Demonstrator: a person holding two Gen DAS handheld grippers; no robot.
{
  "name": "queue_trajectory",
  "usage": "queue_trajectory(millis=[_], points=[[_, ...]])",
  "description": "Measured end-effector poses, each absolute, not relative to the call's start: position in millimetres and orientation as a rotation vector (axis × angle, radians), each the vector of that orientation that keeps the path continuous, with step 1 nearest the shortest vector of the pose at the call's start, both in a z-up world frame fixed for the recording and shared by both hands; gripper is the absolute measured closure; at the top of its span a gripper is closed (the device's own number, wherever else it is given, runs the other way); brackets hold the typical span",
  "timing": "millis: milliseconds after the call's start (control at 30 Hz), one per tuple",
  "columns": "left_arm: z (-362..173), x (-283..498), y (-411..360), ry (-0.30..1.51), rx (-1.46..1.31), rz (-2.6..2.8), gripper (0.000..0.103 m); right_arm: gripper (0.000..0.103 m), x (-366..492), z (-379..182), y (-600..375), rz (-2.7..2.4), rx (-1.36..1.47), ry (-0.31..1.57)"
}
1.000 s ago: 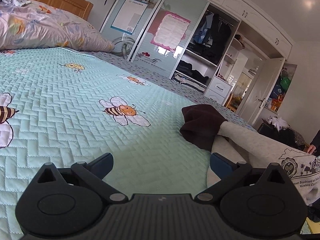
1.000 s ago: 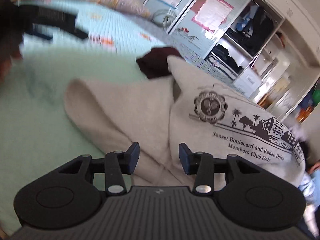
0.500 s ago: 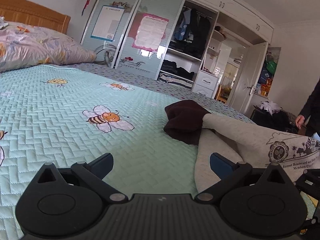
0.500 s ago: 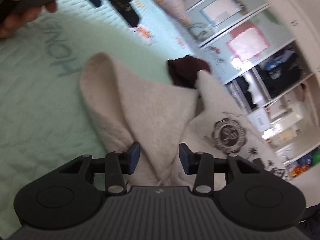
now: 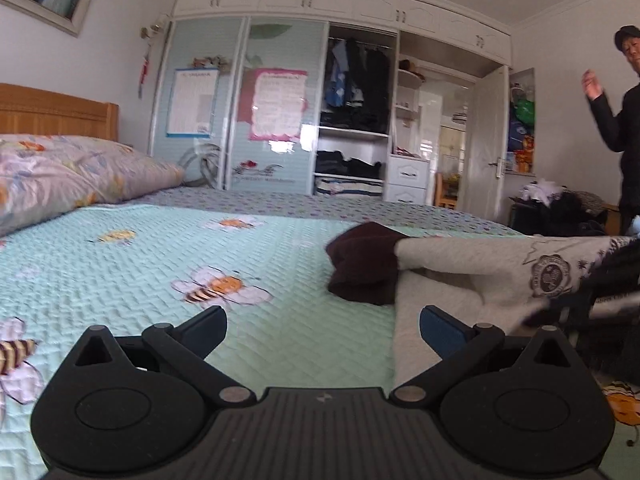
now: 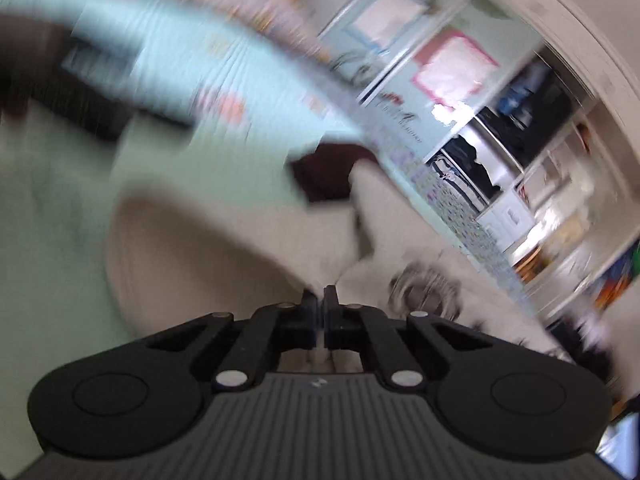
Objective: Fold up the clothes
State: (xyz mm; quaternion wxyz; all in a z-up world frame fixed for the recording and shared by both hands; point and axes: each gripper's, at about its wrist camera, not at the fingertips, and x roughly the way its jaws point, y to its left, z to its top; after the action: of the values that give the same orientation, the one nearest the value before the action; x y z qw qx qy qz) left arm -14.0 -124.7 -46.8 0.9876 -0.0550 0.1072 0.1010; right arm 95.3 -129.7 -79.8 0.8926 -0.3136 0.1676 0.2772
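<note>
**Right gripper has closed on the sweatshirt**

The sweatshirt [image 6: 248, 240] lies rumpled on the bed [image 5: 132, 264], its far edge against a dark garment [image 5: 364, 268]. Half a second ago the right gripper [image 6: 319, 312] stood apart; now its fingers pinch a ridge of the cloth, the view blurred by motion. A fold or lift looks under way. The left gripper [image 5: 322, 326] stays spread wide, holding nothing, just beside the sweatshirt's edge.
</note>
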Motion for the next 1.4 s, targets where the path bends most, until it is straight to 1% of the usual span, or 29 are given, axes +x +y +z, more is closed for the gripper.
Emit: queue_trajectory(millis=[67,133,200,333,433,467,500,533,567,600,633,733,800,867,967,1167,1233,1300,1333,1400], points=[[-42.7,-21.3,-118.5,0.197,-0.116,0.219,0.001,0.100,116.4,-43.2,-124.3,0.649,-0.415,0.415],[-39.4,-30.2,-113.2,0.175,-0.122,0.223,0.001,0.099,135.4,-8.6,-109.6,0.747,-0.223,0.440],[-36.4,-38.8,-109.5,0.153,-0.112,0.232,0.001,0.099,144.3,20.0,-83.6,0.853,-0.120,0.448],[-33.4,-50.9,-102.8,0.136,-0.094,0.257,0.001,0.098,141.0,49.0,-24.9,1.104,-0.082,0.491],[-38.7,-51.5,-100.0,0.196,-0.087,0.237,0.001,0.090,119.8,43.5,8.9,1.171,-0.241,0.587],[-41.4,-49.2,-100.2,0.233,-0.079,0.213,0.001,0.086,112.9,39.7,11.2,1.116,-0.317,0.570],[-43.5,-48.1,-101.3,0.260,-0.070,0.190,0.001,0.085,106.0,35.9,13.5,1.060,-0.391,0.552],[-44.9,-48.2,-103.2,0.279,-0.058,0.170,0.001,0.081,100.0,32.3,12.8,1.010,-0.464,0.526],[-46.3,-48.3,-105.2,0.298,-0.046,0.149,0.001,0.060,96.5,28.9,6.7,0.974,-0.524,0.503],[-47.2,-48.5,-107.4,0.317,-0.033,0.124,0.001,0.032,96.7,25.7,-2.9,0.963,-0.552,0.508],[-47.7,-49.6,-111.2,0.330,-0.010,0.111,0.001,0.027,99.1,22.7,-13.8,0.968,-0.556,0.526],[-49.6,-55.8,-126.3,0.358,0.091,0.116,0.001,0.027,108.2,15.7,-46.6,1.004,-0.430,0.582],[-50.8,-59.9,-136.3,0.375,0.158,0.120,0.001,0.029,110.0,17.1,-74.9,0.965,-0.333,0.557],[-52.0,-64.0,-146.4,0.393,0.225,0.123,0.001,0.029,117.9,14.5,-111.1,0.942,-0.157,0.567],[-51.9,-74.7,-159.5,0.405,0.329,0.141,0.001,0.028,129.2,-4.8,-176.1,0.889,0.114,0.623],[-46.5,-110.7,-175.5,0.371,0.515,0.067,0.001,0.028,104.1,-64.8,-294.9,0.646,0.349,0.578],[-44.6,-108.3,-177.0,0.362,0.587,0.063,0.001,0.027,99.7,-78.1,-324.5,0.587,0.413,0.593],[-45.0,-97.1,-172.0,0.392,0.646,0.067,0.001,0.027,97.5,-86.6,-345.0,0.544,0.448,0.599],[-44.9,-90.3,-168.4,0.406,0.665,0.064,0.005,0.027,97.0,-89.5,-352.1,0.527,0.459,0.597],[-43.6,-76.5,-160.5,0.426,0.684,0.054,0.007,0.026,97.0,-93.9,-361.9,0.501,0.475,0.589]])
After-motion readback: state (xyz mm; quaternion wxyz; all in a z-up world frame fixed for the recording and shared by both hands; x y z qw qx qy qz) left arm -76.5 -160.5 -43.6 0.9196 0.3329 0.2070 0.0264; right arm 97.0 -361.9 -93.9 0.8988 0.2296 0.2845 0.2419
